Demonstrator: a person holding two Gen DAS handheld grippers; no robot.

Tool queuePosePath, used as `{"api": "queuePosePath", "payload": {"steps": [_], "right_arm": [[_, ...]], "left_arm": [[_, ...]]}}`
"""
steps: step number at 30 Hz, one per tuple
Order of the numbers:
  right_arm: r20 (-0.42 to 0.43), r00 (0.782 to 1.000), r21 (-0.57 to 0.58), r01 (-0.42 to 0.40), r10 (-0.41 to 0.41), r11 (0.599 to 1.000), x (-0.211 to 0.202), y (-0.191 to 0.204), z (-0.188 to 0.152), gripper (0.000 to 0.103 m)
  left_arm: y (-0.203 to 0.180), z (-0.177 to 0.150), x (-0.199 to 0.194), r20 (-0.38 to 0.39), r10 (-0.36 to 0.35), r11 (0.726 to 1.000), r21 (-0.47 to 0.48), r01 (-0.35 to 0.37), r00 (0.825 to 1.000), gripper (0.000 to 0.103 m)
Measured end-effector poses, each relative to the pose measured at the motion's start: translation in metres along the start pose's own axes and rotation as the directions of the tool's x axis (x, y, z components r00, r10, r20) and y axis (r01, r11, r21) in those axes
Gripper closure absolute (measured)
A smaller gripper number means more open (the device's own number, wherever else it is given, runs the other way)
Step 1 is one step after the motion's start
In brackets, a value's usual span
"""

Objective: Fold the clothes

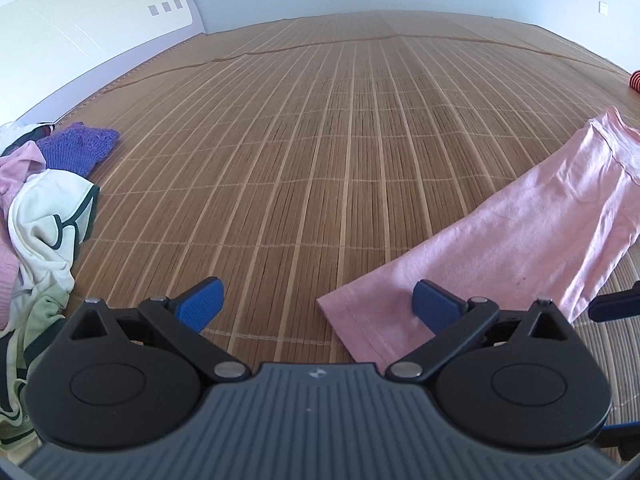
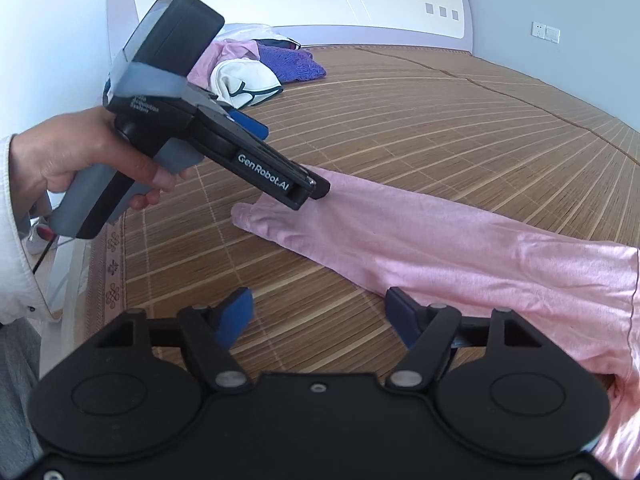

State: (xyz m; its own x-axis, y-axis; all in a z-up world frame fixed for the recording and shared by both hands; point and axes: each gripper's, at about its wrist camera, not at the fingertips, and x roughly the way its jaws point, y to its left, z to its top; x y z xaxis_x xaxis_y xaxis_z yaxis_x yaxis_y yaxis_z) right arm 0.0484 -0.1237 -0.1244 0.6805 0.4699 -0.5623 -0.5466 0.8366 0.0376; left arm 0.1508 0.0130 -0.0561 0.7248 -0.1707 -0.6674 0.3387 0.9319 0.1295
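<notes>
A long pink garment (image 1: 520,240) lies stretched out on the bamboo mat (image 1: 320,140). Its hemmed end rests just in front of my left gripper (image 1: 318,306), which is open, the right pad over the cloth and the left pad over bare mat. In the right wrist view a hand holds that left gripper (image 2: 286,158) above the narrow end of the pink garment (image 2: 440,240). My right gripper (image 2: 318,316) is open too. Its right pad sits at the garment's near edge and its left pad over the mat (image 2: 440,128), with nothing pinched.
A pile of loose clothes (image 1: 48,208), white, purple and pink, lies at the mat's left side by the headboard (image 2: 320,0). A red striped item (image 1: 634,80) shows at the far right edge. The mat's near edge runs along the bed side at left (image 2: 112,264).
</notes>
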Motion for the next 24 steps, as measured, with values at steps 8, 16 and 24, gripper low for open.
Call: {"api": "queuePosePath", "payload": {"steps": [8, 16, 24], "right_arm": [[0.001, 1.000, -0.027, -0.017, 0.017, 0.999, 0.022, 0.007, 0.002, 0.026], [0.009, 1.000, -0.057, -0.020, 0.020, 0.998, 0.017, 0.020, -0.011, 0.018], [0.130, 0.964, 0.119, 0.217, -0.231, 0.969, -0.047, -0.019, -0.010, 0.034]], "left_arm": [[-0.009, -0.009, -0.018, -0.010, -0.142, 0.989, 0.038, 0.142, 0.990, 0.000], [0.004, -0.018, -0.016, -0.038, -0.002, 0.999, 0.035, 0.003, 0.999, 0.000], [-0.010, -0.004, -0.030, 0.071, -0.121, 0.992, -0.031, 0.123, 0.990, 0.000]]}}
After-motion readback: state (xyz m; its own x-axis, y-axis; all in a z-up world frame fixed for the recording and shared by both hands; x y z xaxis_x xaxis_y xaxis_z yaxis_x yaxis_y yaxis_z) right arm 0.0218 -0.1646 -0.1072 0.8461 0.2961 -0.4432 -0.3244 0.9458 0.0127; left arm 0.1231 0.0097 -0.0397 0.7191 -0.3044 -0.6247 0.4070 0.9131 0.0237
